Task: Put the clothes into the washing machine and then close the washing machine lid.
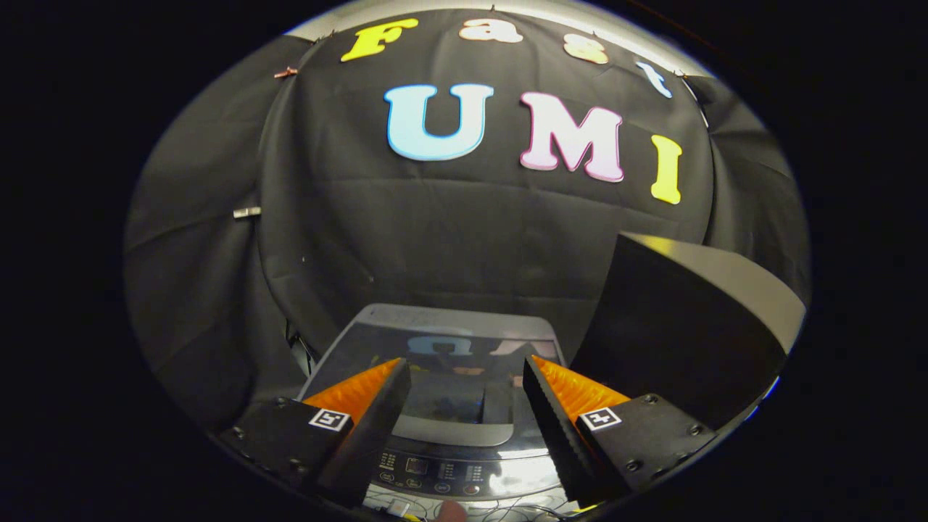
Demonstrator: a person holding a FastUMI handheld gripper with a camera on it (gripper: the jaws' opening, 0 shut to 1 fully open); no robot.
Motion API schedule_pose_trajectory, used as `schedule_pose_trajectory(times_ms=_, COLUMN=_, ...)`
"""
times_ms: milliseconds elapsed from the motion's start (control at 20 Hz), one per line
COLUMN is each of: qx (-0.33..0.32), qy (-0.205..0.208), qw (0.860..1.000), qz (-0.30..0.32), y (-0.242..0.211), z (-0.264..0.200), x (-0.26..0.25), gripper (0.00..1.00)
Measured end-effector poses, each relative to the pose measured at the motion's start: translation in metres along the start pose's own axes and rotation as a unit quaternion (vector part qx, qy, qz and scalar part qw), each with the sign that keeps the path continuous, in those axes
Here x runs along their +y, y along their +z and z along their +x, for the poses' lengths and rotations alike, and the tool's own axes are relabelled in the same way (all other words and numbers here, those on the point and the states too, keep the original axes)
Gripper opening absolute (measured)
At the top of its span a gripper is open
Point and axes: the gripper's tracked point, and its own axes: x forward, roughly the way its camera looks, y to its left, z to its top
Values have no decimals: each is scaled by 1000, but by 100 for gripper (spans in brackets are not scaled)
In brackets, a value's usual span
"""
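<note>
Hovered over the washer (435, 316), gripper (465, 361) spread wide, nothing between the fingers. Saw the lid (446, 384) lying flat and shut, just ahead of and below the fingertips, its dark glass mirroring the wall. Could not tell through that glass whether clothes lay inside. Fitted a load yet to go in as well as one already in and closed over.

Judged the risks so: could slip off the smooth glass if caught anywhere but the grey lip (457, 433) at the near edge; could nudge a button on the panel (435, 473) right under the fingers if dropped too low; could clip the black box (681, 326) standing close beside the right finger on any swing that way.

Found the lid facing straight up, long axis running away from the fingers toward the wall, panel at the near end.
</note>
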Motion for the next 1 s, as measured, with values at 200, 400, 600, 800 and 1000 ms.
schedule_pose_trajectory(times_ms=200, qx=-30, qy=-9, qw=999, qz=-2, y=20, z=-34, x=-31, gripper=98)
schedule_pose_trajectory(times_ms=400, qx=-72, qy=-2, qw=997, qz=-21, y=49, z=-74, x=-58, gripper=99)
schedule_pose_trajectory(times_ms=600, qx=-101, qy=-9, qw=995, qz=-15, y=67, z=-113, x=-111, gripper=98)
schedule_pose_trajectory(times_ms=800, qx=-121, qy=-19, qw=992, qz=9, y=61, z=-149, x=-183, gripper=98)
schedule_pose_trajectory(times_ms=1000, qx=-142, qy=-48, qw=989, qz=15, y=56, z=-163, x=-261, gripper=98)
